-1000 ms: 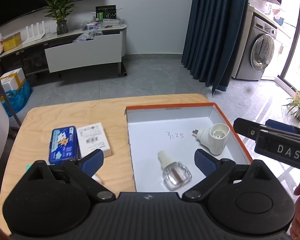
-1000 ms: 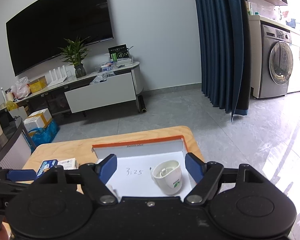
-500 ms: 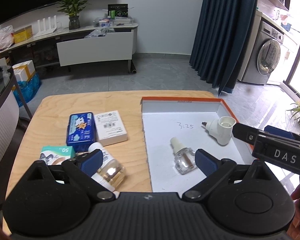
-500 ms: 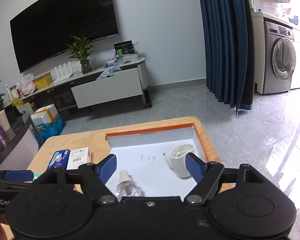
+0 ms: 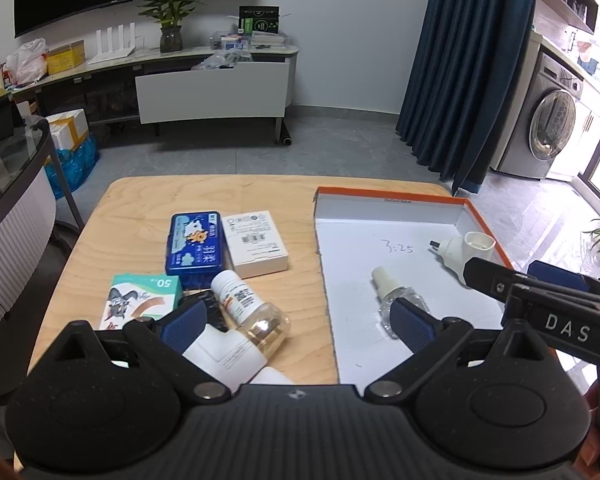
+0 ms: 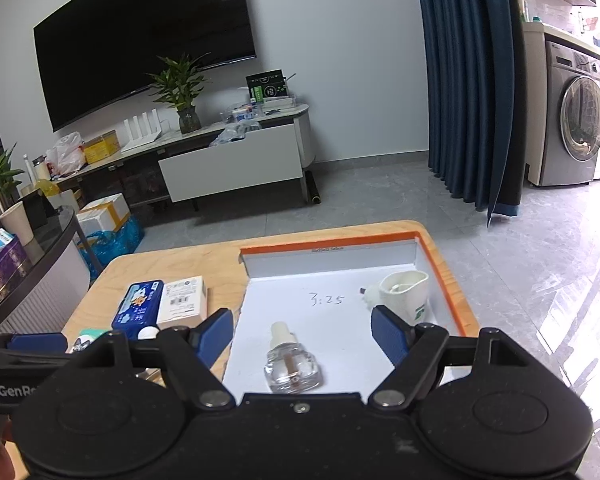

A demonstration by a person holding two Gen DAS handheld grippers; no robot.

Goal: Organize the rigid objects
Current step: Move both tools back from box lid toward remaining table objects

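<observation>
Nearest, in the left wrist view: left hand-held gripper (image 5: 296,322) spread wide, nothing between its blue pads, hanging over the near edge of the wooden worktop (image 5: 140,200). Just under it, a white plastic piece (image 5: 228,354), partly hidden by the gripper body, what it is cannot be told. Touching that, a clear pill bottle (image 5: 252,308) lying on its side, white cap pointing away. Left of the bottle, a green-and-white carton (image 5: 144,296) marked 50. Farther back, a blue tin (image 5: 195,246) lying flat, and a white box (image 5: 254,242) right beside it, edges touching or nearly so.

In the right wrist view: right hand-held gripper (image 6: 302,336) also wide apart, holding nothing, poised above the near part of the white tray (image 6: 444,276) with its orange rim. Between and below its fingers, a small clear glass refill bottle (image 6: 292,364) lying on the tray floor, white neck pointing away. Beyond, handwritten "3:25" (image 6: 327,300) on the tray floor. Farther right, near the tray's right wall, a white plug-in vaporizer (image 6: 400,292) lying on its side, open mouth showing.

Past the worktop: grey tiled floor, low TV cabinet (image 6: 228,164), potted plant (image 6: 182,88), dark wall screen, blue curtain (image 6: 468,80), washing machine (image 6: 576,120).
</observation>
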